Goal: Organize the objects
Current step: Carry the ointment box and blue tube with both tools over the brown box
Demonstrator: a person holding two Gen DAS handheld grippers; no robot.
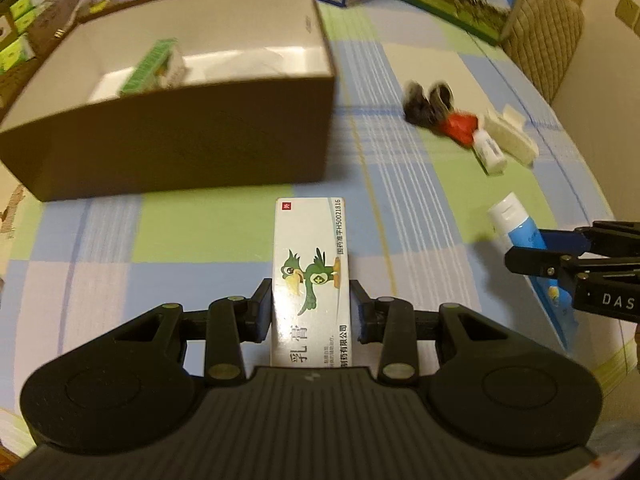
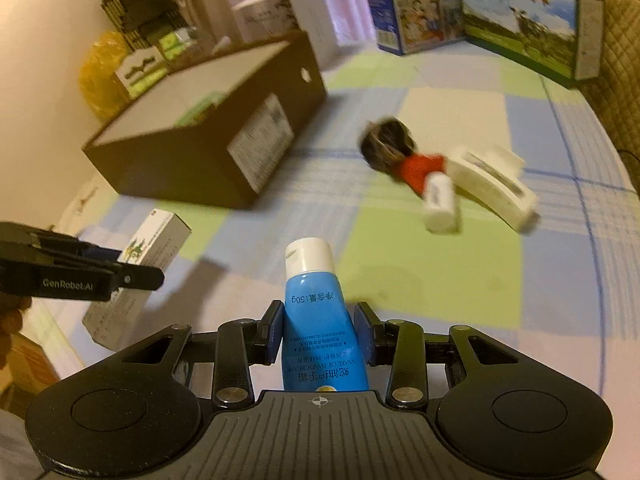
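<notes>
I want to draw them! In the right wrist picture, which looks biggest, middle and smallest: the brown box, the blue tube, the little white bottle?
1. Brown box: looks biggest, though it sits farther away.
2. Blue tube: looks big partly because it is close, in the right gripper.
3. Little white bottle: smallest, but farther off and blurred.

Left gripper (image 1: 311, 312) held low over the tabletop, pointing toward the far side, jaws closed against both long sides of a white medicine carton (image 1: 310, 280) that juts forward between them. Right gripper (image 2: 319, 330) level with it and just to its right, also aimed toward the far side, jaws pressed on the body of a blue tube (image 2: 318, 320) with cap end pointing away. Seen side-on from each other's camera, near but not touching. Part of a hand (image 2: 12, 322) visible at the left gripper's rear, gripping its handle.
</notes>
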